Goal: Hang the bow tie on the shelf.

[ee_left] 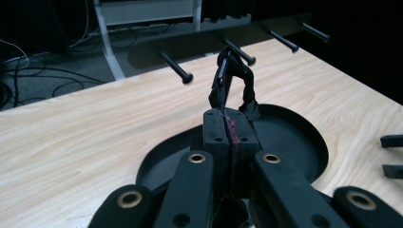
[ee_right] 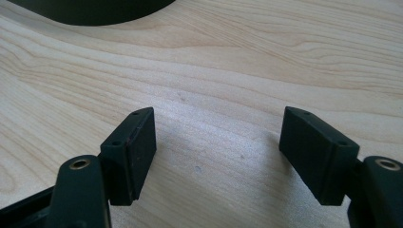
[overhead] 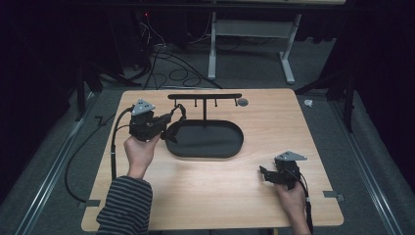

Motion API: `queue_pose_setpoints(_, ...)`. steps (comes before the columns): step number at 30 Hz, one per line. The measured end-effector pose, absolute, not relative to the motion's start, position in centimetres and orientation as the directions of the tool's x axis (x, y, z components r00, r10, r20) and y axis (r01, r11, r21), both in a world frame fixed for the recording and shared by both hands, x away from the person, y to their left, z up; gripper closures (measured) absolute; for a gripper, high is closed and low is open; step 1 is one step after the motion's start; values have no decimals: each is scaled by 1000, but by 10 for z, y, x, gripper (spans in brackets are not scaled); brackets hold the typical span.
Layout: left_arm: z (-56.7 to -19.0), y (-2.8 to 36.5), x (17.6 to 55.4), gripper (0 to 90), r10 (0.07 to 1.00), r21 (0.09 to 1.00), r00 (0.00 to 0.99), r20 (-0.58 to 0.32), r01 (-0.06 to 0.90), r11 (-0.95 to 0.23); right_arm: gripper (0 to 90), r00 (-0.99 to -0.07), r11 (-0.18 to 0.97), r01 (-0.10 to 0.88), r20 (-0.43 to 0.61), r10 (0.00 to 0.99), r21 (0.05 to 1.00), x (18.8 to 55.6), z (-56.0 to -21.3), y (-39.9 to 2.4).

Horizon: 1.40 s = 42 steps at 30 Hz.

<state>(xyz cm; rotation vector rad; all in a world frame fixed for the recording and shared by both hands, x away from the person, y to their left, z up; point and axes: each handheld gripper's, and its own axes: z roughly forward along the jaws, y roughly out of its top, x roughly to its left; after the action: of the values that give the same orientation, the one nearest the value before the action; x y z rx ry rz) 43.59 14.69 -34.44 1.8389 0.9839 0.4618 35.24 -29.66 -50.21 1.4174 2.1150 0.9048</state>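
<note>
left tongs [ee_left: 232, 130] clamped together, raised, right tongs [ee_right: 218, 156] spread wide, held low

In the left gripper view the left gripper [ee_left: 231, 129] hides part of the tray [ee_left: 304, 142], and the black looped item [ee_left: 231, 80] it pinches is too dark to identify. The right gripper view cuts the tray [ee_right: 90, 12] off at its top edge.

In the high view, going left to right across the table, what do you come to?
Left gripper, shut on a small black loop → black oval tray with its peg rack → right gripper, open, low over bare wood.
</note>
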Motion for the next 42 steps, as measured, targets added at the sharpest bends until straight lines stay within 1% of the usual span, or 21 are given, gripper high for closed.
queue_pose_setpoints(5, -341, 148, 443, 886, 798, 880, 592, -108, 430, -201, 291, -382, 261, 640, 5, 924, 722, 352, -502, -297)
queue_pose_setpoints(13, -342, 147, 452, 886, 820, 877, 565, -90, 435, -204, 289, -384, 267, 639, -2, 924, 721, 352, -502, -296)
queue_pose_setpoints(26, -355, 146, 475, 874, 861, 855, 501, -80, 479, -199, 290, -384, 267, 641, -1, 923, 720, 352, -502, -296)
queue_pose_setpoints(31, -360, 145, 476, 871, 865, 845, 497, -73, 492, -211, 290, -385, 267, 639, 0, 923, 721, 352, -502, -297)
queue_pose_setpoints(33, -361, 145, 476, 868, 864, 849, 500, -66, 483, -215, 289, -385, 267, 639, 0, 923, 721, 352, -502, -297)
queue_pose_setpoints(37, -367, 149, 476, 841, 866, 836, 492, -89, 510, -204, 289, -385, 266, 640, 2, 923, 721, 352, -502, -297)
queue_pose_setpoints(39, -369, 149, 476, 826, 867, 835, 489, -95, 514, -198, 289, -385, 266, 640, 1, 923, 720, 352, -502, -297)
queue_pose_setpoints(41, -371, 149, 474, 790, 866, 834, 490, -99, 515, -196, 289, -385, 267, 640, 0, 923, 720, 352, -502, -297)
queue_pose_setpoints(42, -371, 149, 473, 790, 866, 833, 490, -99, 517, -197, 289, -385, 267, 640, 0, 923, 720, 352, -502, -297)
